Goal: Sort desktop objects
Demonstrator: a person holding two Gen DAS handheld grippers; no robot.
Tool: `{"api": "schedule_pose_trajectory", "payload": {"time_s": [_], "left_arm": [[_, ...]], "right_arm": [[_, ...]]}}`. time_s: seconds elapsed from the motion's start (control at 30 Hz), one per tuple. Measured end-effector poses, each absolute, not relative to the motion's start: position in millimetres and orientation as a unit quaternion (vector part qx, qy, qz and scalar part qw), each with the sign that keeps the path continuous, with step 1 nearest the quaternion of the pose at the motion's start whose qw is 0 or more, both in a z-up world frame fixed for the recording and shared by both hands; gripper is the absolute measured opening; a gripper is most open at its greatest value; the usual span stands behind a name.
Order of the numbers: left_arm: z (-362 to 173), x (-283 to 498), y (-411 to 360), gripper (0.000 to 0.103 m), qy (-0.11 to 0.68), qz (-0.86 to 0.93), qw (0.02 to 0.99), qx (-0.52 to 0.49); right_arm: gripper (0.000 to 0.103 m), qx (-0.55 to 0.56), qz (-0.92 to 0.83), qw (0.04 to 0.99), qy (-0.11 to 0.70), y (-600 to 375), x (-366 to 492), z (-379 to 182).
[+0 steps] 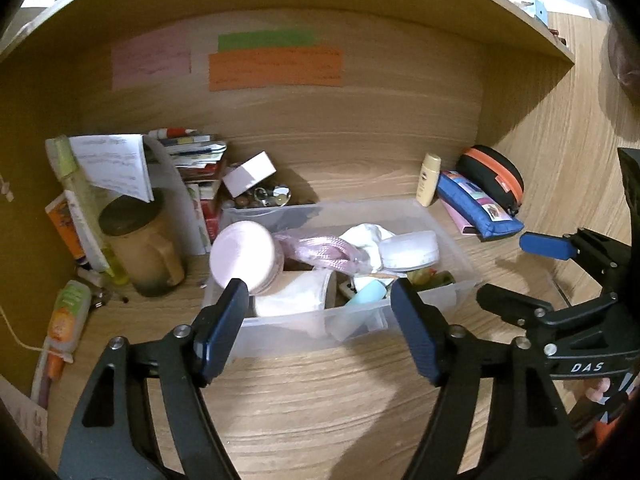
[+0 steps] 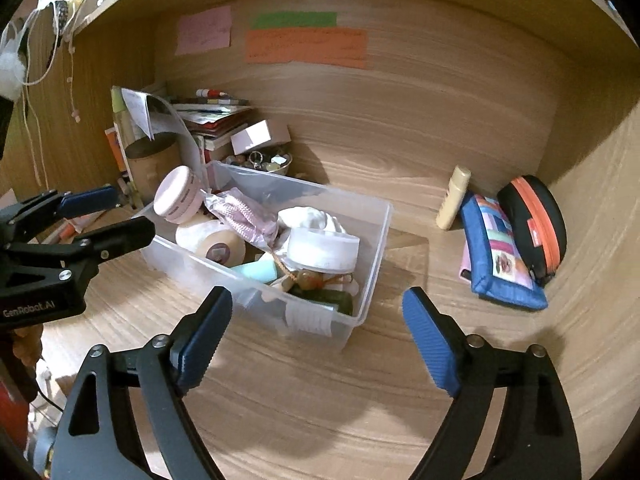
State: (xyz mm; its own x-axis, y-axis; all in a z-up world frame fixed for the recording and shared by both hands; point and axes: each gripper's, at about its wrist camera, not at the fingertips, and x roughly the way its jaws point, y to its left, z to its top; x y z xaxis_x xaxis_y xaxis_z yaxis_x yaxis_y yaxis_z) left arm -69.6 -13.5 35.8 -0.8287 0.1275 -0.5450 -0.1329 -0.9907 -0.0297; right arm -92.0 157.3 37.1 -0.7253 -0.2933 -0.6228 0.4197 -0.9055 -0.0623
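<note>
Two tools: the left tool point(image 1: 320, 332) and the right tool point(image 2: 316, 340) both hover over the counter point(image 2: 320, 392) just short of the bin, jaws spread wide, nothing between them.
Bin: a clear plastic tub point(image 2: 372, 248), thin-walled and rectangular, sits mid-counter inside the wooden alcove, so it looks like the collecting point for the sort.
Bin contents: a pink round jar point(image 2: 178, 196) lies tipped on its side over a white tape roll point(image 2: 212, 242); a pink cord in a crinkly bag point(image 2: 244, 216), white cloth point(image 2: 312, 216), a squat white lidded tub point(image 2: 322, 250) and a mint tube point(image 2: 256, 270) are heaped loosely, clearly dropped rather than arranged.
Still outside, right: a cream bottle point(image 2: 452, 196) leans against the back wall, beside a blue fabric pouch point(image 2: 500, 256) propped on a black hard case with an orange zip point(image 2: 536, 224).
Still outside, left: a brown mug point(image 1: 148, 252) stands by stacked books point(image 1: 196, 160); a small white box point(image 1: 248, 174) rests on a bowl of shiny trinkets point(image 1: 264, 196).
Wall: pink, green and orange paper notes point(image 1: 276, 68) are stuck flat on the woodgrain.
Judgement: the right tool seems best placed for the pouch group; soft fabric should pinch easily, the smooth bottle may slip.
</note>
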Motion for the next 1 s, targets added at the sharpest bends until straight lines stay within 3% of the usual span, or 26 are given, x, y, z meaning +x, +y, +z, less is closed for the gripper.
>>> {"api": "schedule_pose_trajectory", "payload": {"time_s": [1.0], "left_arm": [[19.1, -64.2, -12.0, 0.073, 0.003, 0.952, 0.051, -0.302]], "right_arm": [[0.090, 0.328, -0.920, 0.202, 0.074, 164.7, -79.5, 26.8]]}}
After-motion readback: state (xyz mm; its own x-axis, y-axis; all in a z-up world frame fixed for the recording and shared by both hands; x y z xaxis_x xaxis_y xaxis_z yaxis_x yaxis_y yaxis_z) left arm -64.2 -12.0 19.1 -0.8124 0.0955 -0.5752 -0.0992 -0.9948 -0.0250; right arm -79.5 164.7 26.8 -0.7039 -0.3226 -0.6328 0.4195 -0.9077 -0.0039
